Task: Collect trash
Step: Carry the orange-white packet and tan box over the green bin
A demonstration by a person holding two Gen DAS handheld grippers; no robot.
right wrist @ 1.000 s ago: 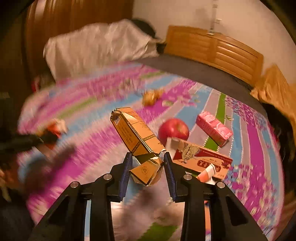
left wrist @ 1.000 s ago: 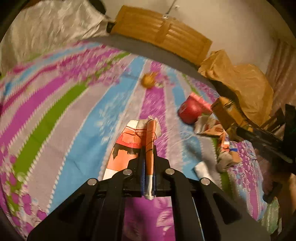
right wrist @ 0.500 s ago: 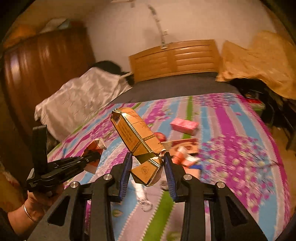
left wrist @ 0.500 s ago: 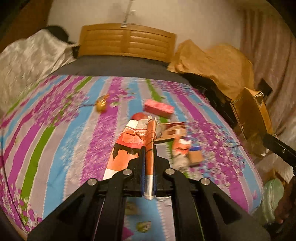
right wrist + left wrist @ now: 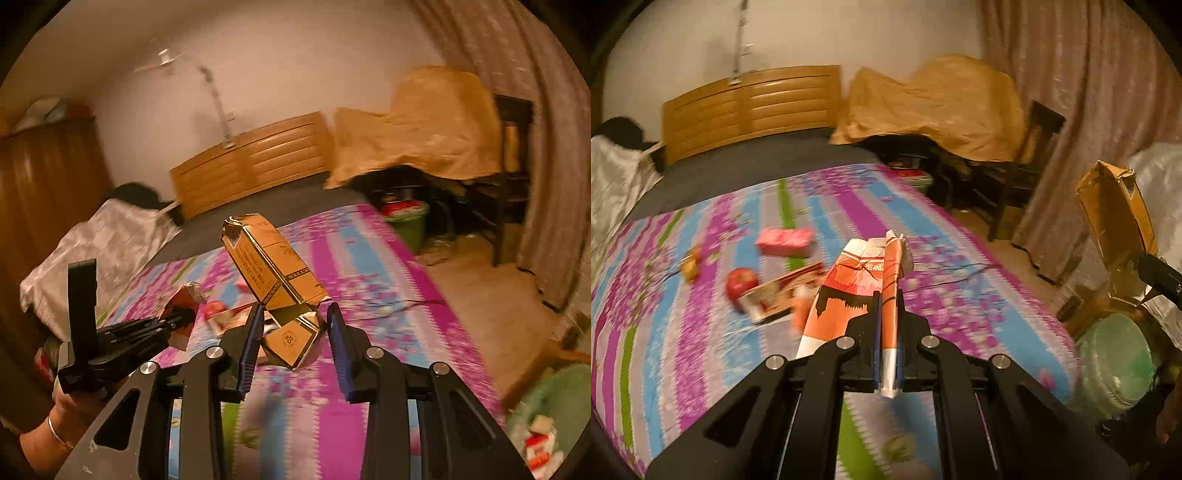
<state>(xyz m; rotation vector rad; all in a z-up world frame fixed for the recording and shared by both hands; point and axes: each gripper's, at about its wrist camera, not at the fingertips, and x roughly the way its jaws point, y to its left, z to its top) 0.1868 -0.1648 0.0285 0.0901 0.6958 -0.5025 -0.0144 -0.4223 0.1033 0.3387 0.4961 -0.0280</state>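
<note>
My left gripper (image 5: 888, 306) is shut on a flattened orange-and-white carton (image 5: 849, 291), held up over the striped bedspread (image 5: 942, 295). My right gripper (image 5: 295, 325) is shut on a crushed golden-brown cardboard box (image 5: 269, 266); that box (image 5: 1115, 218) also shows at the right edge of the left wrist view. The left gripper (image 5: 181, 317) appears at the left of the right wrist view, held by a hand (image 5: 55, 435). On the bed lie a pink box (image 5: 785, 242), a red apple (image 5: 740, 280), a flat printed box (image 5: 783, 295) and a small yellowish scrap (image 5: 690, 264).
A green bin lined with a bag (image 5: 1115, 365) stands on the floor at the bed's right corner; in the right wrist view the bin (image 5: 554, 417) holds a red-and-white wrapper. A cloth-covered pile (image 5: 934, 107), a dark chair (image 5: 513, 177), a curtain and the wooden headboard (image 5: 750, 107) ring the bed.
Both grippers have swung right and risen away from the litter on the bed, each keeping its carton. The bed's right edge, floor and green bin have come into view.
</note>
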